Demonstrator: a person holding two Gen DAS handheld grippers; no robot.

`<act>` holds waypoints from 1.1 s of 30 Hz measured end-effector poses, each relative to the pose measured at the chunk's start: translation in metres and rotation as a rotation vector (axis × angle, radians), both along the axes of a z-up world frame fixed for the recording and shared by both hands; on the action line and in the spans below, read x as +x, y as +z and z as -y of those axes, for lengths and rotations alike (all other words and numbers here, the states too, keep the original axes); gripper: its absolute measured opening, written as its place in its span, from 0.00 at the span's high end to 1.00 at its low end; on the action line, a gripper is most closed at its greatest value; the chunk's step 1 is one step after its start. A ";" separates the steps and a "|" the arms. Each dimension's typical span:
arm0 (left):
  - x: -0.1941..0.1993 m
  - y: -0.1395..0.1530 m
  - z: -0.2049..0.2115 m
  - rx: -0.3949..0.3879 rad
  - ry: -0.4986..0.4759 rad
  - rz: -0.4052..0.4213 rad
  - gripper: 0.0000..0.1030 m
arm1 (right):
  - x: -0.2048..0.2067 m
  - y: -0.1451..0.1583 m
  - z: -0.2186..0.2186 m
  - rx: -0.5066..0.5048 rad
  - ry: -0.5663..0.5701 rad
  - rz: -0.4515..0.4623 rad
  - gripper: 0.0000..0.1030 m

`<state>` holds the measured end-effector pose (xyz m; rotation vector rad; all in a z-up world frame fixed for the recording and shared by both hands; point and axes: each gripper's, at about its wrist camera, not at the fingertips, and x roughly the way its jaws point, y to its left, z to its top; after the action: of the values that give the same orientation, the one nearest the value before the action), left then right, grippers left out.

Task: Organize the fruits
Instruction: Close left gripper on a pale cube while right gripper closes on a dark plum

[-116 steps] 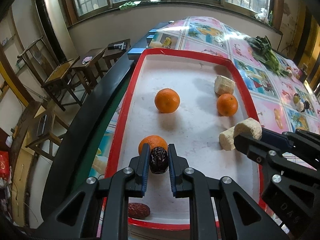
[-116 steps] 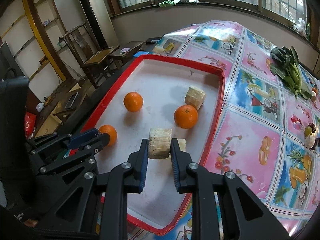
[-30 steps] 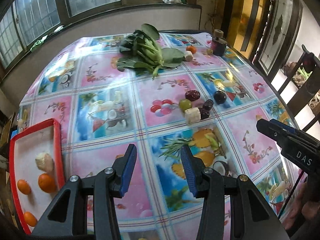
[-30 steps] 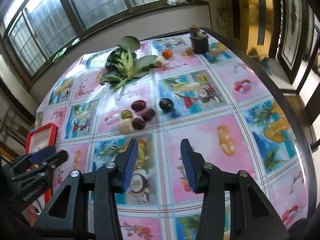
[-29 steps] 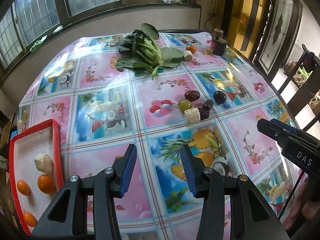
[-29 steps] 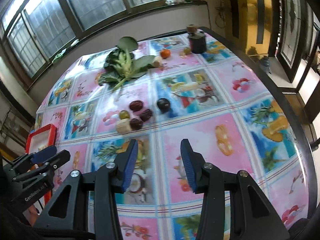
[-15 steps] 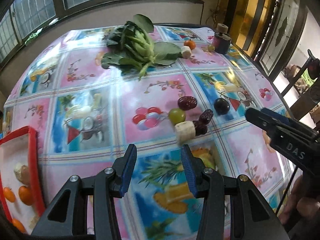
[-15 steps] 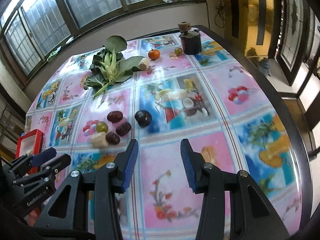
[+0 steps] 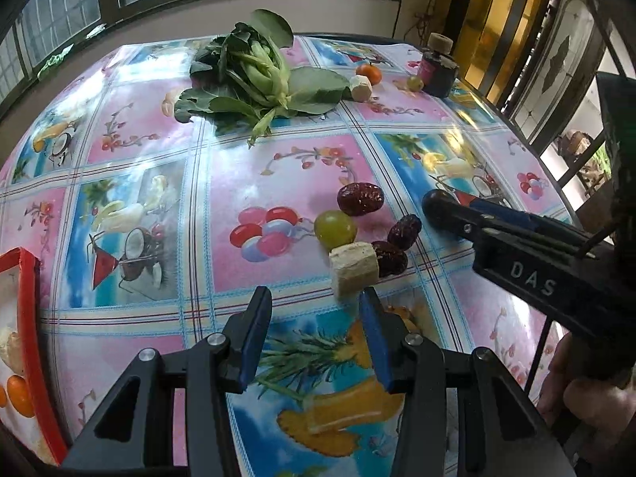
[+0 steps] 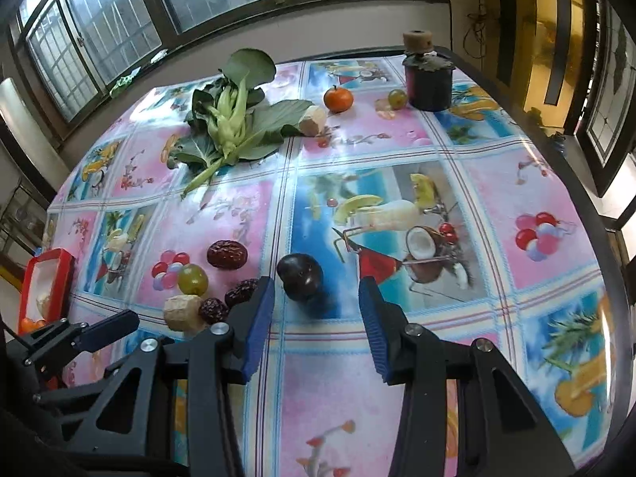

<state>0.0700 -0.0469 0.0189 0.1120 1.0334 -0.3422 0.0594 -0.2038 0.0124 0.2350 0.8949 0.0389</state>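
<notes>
Both grippers are down low over the worktop (image 10: 516, 167), and both are empty. The left gripper (image 9: 316, 310) has its jaws spread wide, carrying nothing, with the pale peeled chunk (image 9: 353, 268) sitting just beyond its right-hand tip at centre frame. The right gripper (image 10: 316, 302) is just as wide and just as empty, and the dark plum (image 10: 300, 276) lies just ahead of the gap, nearer its left tip.

Here's the trouble: that little cluster is tight. In the left view, the pale chunk touches a dried red date (image 9: 391, 258), a second date (image 9: 404, 231) sits right behind it, and the green grape (image 9: 335, 228) is just beside them. A third, bigger date (image 9: 359, 198) lies a little further up. Closing on the chunk off-centre could drag a date along or send that round grape rolling.

The plum is round too, so I'd expect it to squirt sideways if pinched off its middle. And the right gripper already crosses the right side of the left view, near the cluster, so the two tools could knock together.

The red tray (image 9: 30, 318), with oranges (image 9: 20, 395) in it, waits at the lower left edge, well apart from all this.
</notes>
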 end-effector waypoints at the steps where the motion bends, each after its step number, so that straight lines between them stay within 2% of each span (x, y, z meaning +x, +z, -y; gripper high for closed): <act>1: 0.001 0.000 0.000 -0.009 -0.001 -0.002 0.56 | 0.003 -0.002 -0.001 0.000 0.001 -0.005 0.56; 8: 0.006 -0.002 0.007 -0.020 -0.004 0.004 0.56 | 0.013 -0.009 -0.003 -0.015 0.011 -0.016 0.56; 10: 0.006 -0.001 0.007 -0.041 -0.005 0.001 0.56 | 0.015 -0.009 -0.004 -0.025 0.018 -0.014 0.60; 14: 0.007 0.000 0.011 -0.045 -0.014 0.004 0.55 | 0.015 -0.008 -0.011 -0.040 0.045 -0.012 0.75; 25: 0.021 -0.004 0.018 -0.036 0.014 0.011 0.56 | 0.003 -0.007 0.004 -0.013 0.013 -0.002 0.76; 28: 0.019 -0.007 0.018 -0.027 0.006 0.023 0.58 | 0.000 -0.006 0.005 -0.013 0.013 0.000 0.76; 31: 0.016 -0.007 0.018 -0.011 0.001 0.039 0.65 | -0.001 -0.007 0.006 -0.001 0.008 -0.002 0.76; 33: 0.015 -0.007 0.016 -0.015 -0.001 0.039 0.75 | -0.001 -0.007 0.006 0.001 0.006 -0.002 0.76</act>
<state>0.0853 -0.0627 0.0121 0.1048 0.9922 -0.3473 0.0585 -0.2098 0.0053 0.2332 0.8974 0.0450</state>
